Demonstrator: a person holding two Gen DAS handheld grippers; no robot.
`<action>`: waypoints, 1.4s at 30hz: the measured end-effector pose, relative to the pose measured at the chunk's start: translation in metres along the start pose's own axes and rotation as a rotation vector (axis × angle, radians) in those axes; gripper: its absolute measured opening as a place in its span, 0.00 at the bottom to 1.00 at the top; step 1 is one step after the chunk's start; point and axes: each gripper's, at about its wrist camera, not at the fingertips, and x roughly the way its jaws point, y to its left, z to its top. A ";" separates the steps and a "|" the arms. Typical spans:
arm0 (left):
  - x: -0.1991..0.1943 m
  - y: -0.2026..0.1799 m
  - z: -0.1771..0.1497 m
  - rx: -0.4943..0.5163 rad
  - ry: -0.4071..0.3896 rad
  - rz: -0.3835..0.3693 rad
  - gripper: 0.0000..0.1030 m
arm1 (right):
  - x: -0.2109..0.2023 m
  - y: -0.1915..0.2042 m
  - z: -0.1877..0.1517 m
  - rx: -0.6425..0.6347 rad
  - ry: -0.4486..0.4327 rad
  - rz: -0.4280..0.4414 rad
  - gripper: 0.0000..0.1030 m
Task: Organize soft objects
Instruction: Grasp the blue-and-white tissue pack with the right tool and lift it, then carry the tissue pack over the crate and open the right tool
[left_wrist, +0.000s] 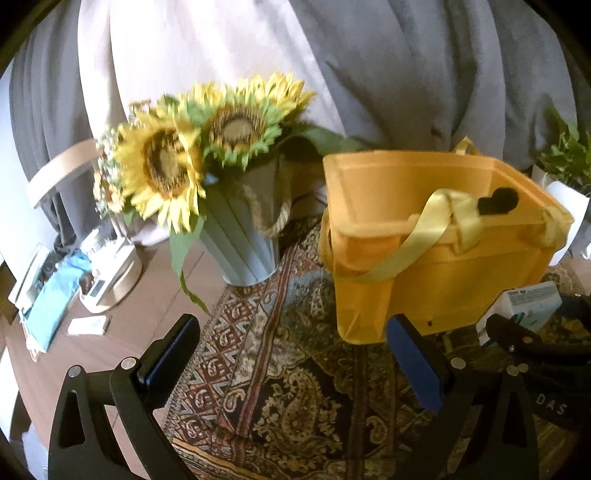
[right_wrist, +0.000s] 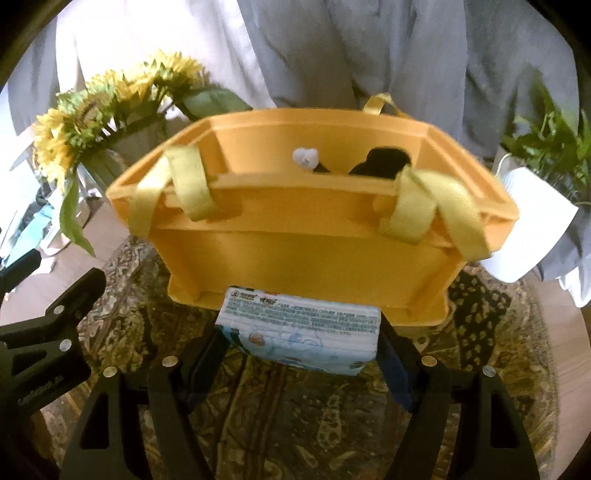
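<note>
Left of the yellow bag (left_wrist: 436, 258) stands a grey vase (left_wrist: 243, 236) of sunflowers (left_wrist: 166, 166) on the bench (left_wrist: 122, 317), at the edge of the patterned rug (left_wrist: 280, 369). The left hand-held gripper (left_wrist: 291, 354) hovers low over the rug in front of the bag, level, its fingers spread wide with nothing between them. The bag sits upright on the rug, mouth open, a black item (right_wrist: 380, 162) and a small white one (right_wrist: 306, 158) inside. Just in front of the bag, the right hand-held gripper (right_wrist: 301, 341) points toward it, clamped on a tissue pack (right_wrist: 299, 328) held flat. Right of the bag is a white plant pot (right_wrist: 532, 229).
</note>
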 end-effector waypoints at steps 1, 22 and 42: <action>-0.005 0.000 0.003 0.000 -0.011 -0.002 1.00 | -0.003 -0.003 0.000 0.000 -0.006 0.001 0.74; -0.058 0.012 0.037 -0.025 -0.181 0.011 1.00 | -0.079 -0.010 0.043 -0.014 -0.216 0.006 0.74; -0.054 0.030 0.056 -0.087 -0.205 0.056 1.00 | -0.069 0.011 0.106 -0.084 -0.321 0.056 0.74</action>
